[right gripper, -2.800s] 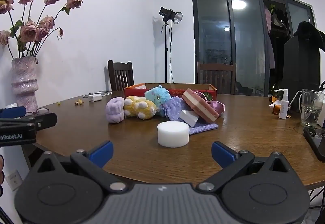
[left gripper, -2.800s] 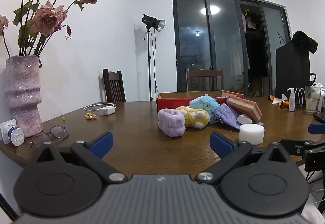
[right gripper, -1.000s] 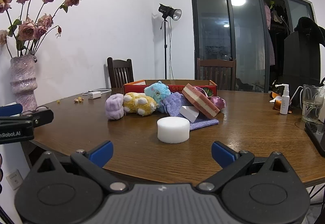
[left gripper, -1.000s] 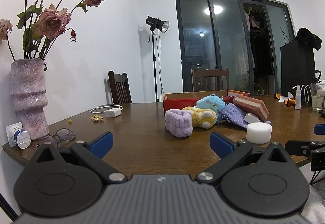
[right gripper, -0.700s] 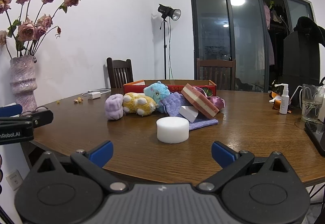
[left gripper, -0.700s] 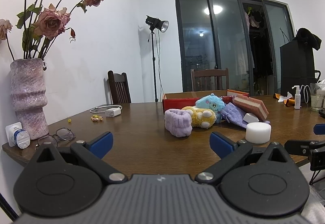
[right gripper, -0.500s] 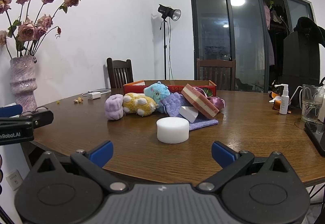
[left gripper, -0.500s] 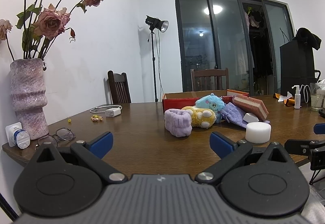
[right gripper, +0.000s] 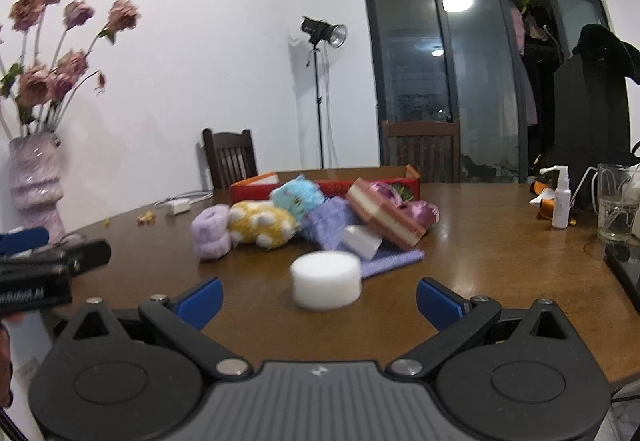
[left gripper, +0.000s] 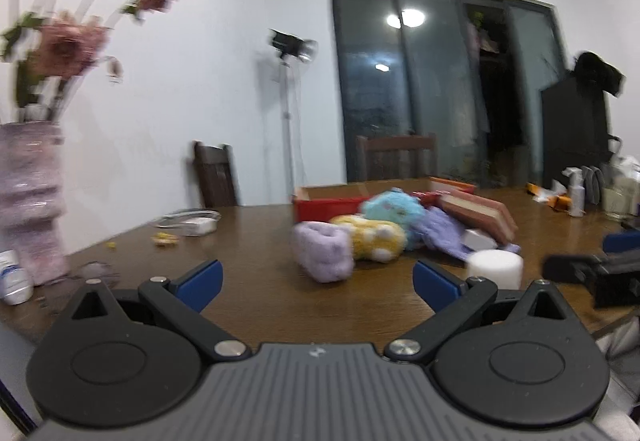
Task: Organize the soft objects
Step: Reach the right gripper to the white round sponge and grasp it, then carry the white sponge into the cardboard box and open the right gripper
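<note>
Soft things are lying in a heap near the middle of the brown wooden table [right gripper: 500, 241], in front of a low red cardboard box [right gripper: 256, 188].

- White foam puck [right gripper: 326, 279]: sitting nearest, alone, just in front of the heap.
- Lilac fluffy roll [right gripper: 210, 231]: lying at the heap's left end, touching the yellow plush with white spots [right gripper: 262, 223].
- Blue plush [right gripper: 298, 195]: resting behind and above the yellow one, against the box.
- Purple knit cloth [right gripper: 334, 225]: spreading under a small white wedge [right gripper: 360, 243] and toward the puck.
- Pink-and-cream layered sponge block [right gripper: 386, 217]: leaning tilted on the heap's right; a shiny purple piece [right gripper: 420, 211] is lying behind it.

Right gripper [right gripper: 318, 299]: hanging low over the near table edge, blue fingers spread wide, nothing between them; the puck is sitting just beyond the gap. Left gripper [left gripper: 316, 281]: likewise spread wide and empty, pointing at the lilac roll from farther left. Its view is blurred.

Writing: white lettering on the left gripper's side in the right view, too smeared to read. Print on the box front is not legible.

Surroundings: pink vase [right gripper: 34, 185] of dried roses at far left; white charger with cable [right gripper: 178, 206]; spray bottle [right gripper: 561, 199] and glass jug [right gripper: 618, 201] at right; two dark chairs [right gripper: 230, 157] behind; light stand [right gripper: 322, 37]; dark glass doors [right gripper: 460, 73].
</note>
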A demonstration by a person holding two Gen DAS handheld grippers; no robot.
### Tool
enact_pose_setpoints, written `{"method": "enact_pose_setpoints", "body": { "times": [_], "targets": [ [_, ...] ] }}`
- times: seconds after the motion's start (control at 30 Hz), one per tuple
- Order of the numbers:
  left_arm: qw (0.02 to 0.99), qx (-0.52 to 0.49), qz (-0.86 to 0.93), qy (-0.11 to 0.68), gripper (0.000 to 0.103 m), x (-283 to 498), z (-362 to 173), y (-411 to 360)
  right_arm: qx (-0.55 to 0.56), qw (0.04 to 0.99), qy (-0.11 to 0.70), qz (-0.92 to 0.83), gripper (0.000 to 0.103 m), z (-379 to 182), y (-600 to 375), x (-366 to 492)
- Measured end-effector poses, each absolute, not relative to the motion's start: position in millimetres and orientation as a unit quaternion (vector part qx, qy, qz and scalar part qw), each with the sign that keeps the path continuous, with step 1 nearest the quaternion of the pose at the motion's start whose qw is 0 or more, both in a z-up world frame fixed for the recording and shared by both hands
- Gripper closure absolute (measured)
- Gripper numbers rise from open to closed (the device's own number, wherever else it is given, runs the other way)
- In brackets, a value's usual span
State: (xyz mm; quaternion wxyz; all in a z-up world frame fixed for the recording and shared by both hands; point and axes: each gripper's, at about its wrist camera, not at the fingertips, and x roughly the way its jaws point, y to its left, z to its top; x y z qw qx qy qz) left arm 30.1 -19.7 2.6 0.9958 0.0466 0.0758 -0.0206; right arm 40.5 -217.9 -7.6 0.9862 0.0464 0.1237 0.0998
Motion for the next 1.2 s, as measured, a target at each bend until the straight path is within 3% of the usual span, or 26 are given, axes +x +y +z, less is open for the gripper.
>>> {"method": "enact_pose_setpoints", "body": {
  "times": [0.17,0.3,0.4,0.47,0.5,0.63,0.67,0.7,0.8,0.9,1.2],
  "targets": [
    [0.994,0.030,-0.047,0.096,0.000,60.6,3.8,-34.3,0.067,0.984,0.127,0.109,0.000,-5.4,-232.2,72.4],
    [0.986,-0.002,-0.093,0.135,0.000,93.1,6.9,-41.9,0.099,0.968,0.186,0.134,0.002,-6.9,-244.9,107.2],
    [0.978,-0.030,-0.134,0.155,0.006,114.3,10.7,-47.8,0.109,0.965,0.195,0.138,0.025,-7.2,-249.0,124.5],
    [0.971,-0.045,-0.159,0.171,0.022,127.6,13.0,-53.3,0.128,0.957,0.211,0.151,0.044,-7.2,-252.6,138.9],
    [0.966,-0.055,-0.173,0.185,0.031,136.7,13.3,-55.9,0.142,0.952,0.218,0.162,0.048,-7.4,-255.8,147.4],
    [0.942,-0.092,-0.214,0.242,0.048,169.5,7.3,-64.8,0.159,0.938,0.244,0.186,0.068,-12.0,-256.4,170.2],
    [0.933,-0.100,-0.224,0.262,0.058,177.8,4.2,-67.5,0.162,0.936,0.252,0.187,0.071,-15.1,-256.0,174.2],
    [0.925,-0.109,-0.234,0.279,0.065,183.8,1.7,-68.1,0.170,0.933,0.256,0.190,0.071,-18.6,-256.7,177.9],
    [0.908,-0.141,-0.253,0.302,0.070,195.3,-5.7,-68.2,0.193,0.925,0.261,0.195,0.075,-22.3,-261.8,179.1],
    [0.902,-0.157,-0.254,0.310,0.083,200.8,-8.0,-65.6,0.198,0.922,0.266,0.201,0.078,-24.4,-263.4,182.3],
    [0.912,-0.163,-0.272,0.260,0.084,233.9,44.5,-63.8,0.191,0.929,0.237,0.210,0.080,20.3,-265.2,210.3]
  ]
}}
